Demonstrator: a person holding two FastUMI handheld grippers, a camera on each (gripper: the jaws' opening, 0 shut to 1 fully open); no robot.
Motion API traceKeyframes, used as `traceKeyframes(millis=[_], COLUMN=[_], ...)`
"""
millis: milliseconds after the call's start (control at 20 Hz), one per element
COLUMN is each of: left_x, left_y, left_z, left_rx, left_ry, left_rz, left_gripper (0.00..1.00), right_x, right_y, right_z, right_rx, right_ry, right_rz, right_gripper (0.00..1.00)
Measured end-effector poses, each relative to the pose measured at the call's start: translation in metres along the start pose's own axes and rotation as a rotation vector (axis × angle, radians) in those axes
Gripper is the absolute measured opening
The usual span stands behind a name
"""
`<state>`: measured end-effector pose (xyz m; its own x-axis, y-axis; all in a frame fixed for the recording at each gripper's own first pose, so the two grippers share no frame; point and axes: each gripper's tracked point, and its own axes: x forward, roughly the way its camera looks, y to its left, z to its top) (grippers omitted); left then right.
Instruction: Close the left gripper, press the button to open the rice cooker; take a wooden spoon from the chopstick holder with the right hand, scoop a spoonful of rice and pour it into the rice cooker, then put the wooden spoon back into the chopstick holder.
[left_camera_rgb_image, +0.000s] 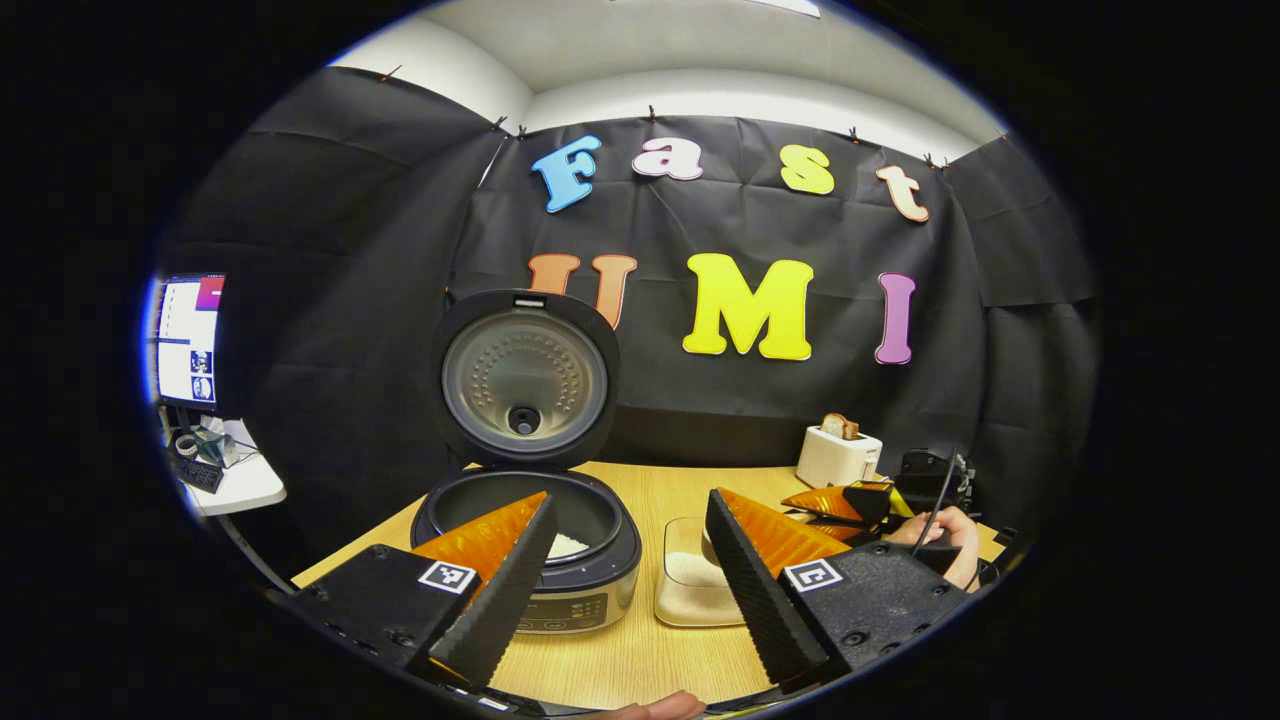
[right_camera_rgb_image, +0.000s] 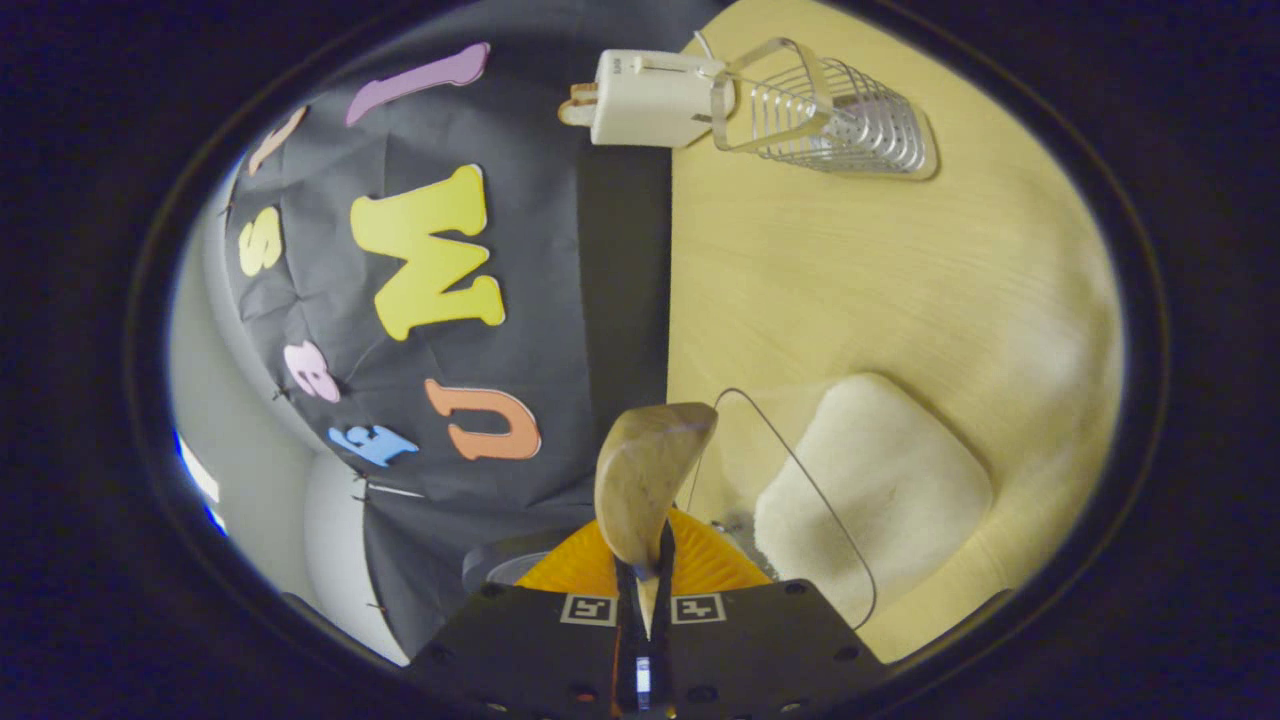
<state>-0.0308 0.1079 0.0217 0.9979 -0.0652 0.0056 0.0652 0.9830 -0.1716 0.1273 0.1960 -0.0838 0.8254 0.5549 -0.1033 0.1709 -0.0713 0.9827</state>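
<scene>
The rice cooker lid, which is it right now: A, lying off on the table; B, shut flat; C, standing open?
C: in the left gripper view the rice cooker has its lid raised upright behind the pot, inner plate facing the camera, with some rice visible inside the pot.

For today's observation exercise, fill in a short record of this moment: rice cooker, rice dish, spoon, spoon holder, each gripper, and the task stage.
rice cooker: rice cooker on the wooden table, lid standing open, some rice in the pot
rice dish: clear dish of rice just right of the cooker
spoon: wooden spoon clamped by the right gripper, bowl turned on its side, no rice seen on it
spoon holder: wire chopstick holder beside the white toaster
left gripper: left gripper with jaws apart, holding nothing
stage: spoon not yet returned
</scene>
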Motion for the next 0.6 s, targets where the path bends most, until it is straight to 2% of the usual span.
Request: traceKeyframes(millis=[100,150,350,600], left_x=[0.000,0.000,-0.002,-0.007], left_y=[0.001,0.003,0.010,0.023], left_z=[0.000,0.000,0.001,0.004], left_rx=[0.000,0.000,-0.001,-0.017], left_ry=[0.000,0.000,0.001,-0.011], left_rz=[0.005,0.009,0.020,0.032], left_gripper=[0.96,0.96,0.96,0.96], right_x=[0.001,0.001,0.005,0.009], right_y=[0.003,0.003,-0.001,0.025], right_z=[-0.009,-0.010,-0.018,-0.051], right_rx=[0.090,0.099,0.070,0.019], right_ry=[0.069,0.082,0.084,0.113], right_rz=[0.025,0.024,-0.005,0.003], right_gripper=[0.05,0.05,0.05,0.05])
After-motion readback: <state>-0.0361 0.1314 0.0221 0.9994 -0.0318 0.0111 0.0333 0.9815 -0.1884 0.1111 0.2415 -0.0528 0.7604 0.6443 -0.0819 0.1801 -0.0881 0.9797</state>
